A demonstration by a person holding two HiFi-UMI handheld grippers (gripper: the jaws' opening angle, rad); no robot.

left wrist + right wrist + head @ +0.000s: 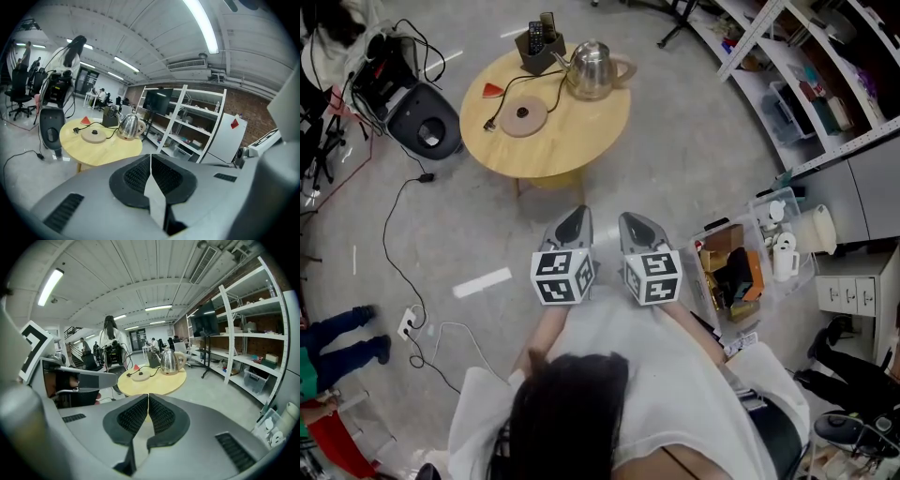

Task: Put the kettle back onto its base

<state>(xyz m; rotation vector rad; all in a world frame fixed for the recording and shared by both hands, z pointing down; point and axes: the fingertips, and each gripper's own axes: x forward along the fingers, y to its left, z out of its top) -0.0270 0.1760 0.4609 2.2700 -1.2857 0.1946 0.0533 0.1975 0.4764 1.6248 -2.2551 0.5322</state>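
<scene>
Head view first: the left claw (575, 220) and the right claw (633, 225) are held side by side, close in front of the person's body. Both are aimed across the floor at the round wooden surface (572, 141). Nothing is gripped.

In the left gripper view the left claw (150, 157) is seen closed, pad against pad, with nothing caught between. The same is seen in the right gripper view, where the right claw (148, 397) is drawn to a thin seam and is empty. This closed, tucked-in hold can be judged a carrying posture. No reach is possible from here, since the surface lies well ahead of both claws.

The kettle (593, 67) is found far beyond the claw tips, standing upright on the far side of the surface, off its base (523, 117). From the claws, the base is seen ahead and to the left of the kettle. It lies flat on the wood, apart from the kettle, with a loose plug (490, 124) just beside it. Its top is left bare, so the seat is free to be landed on.

The kettle's handle is turned to the right, toward the right claw's side, so that claw is probably favoured for the lift. The jaws will have to be opened before any grasp can be made.
</scene>
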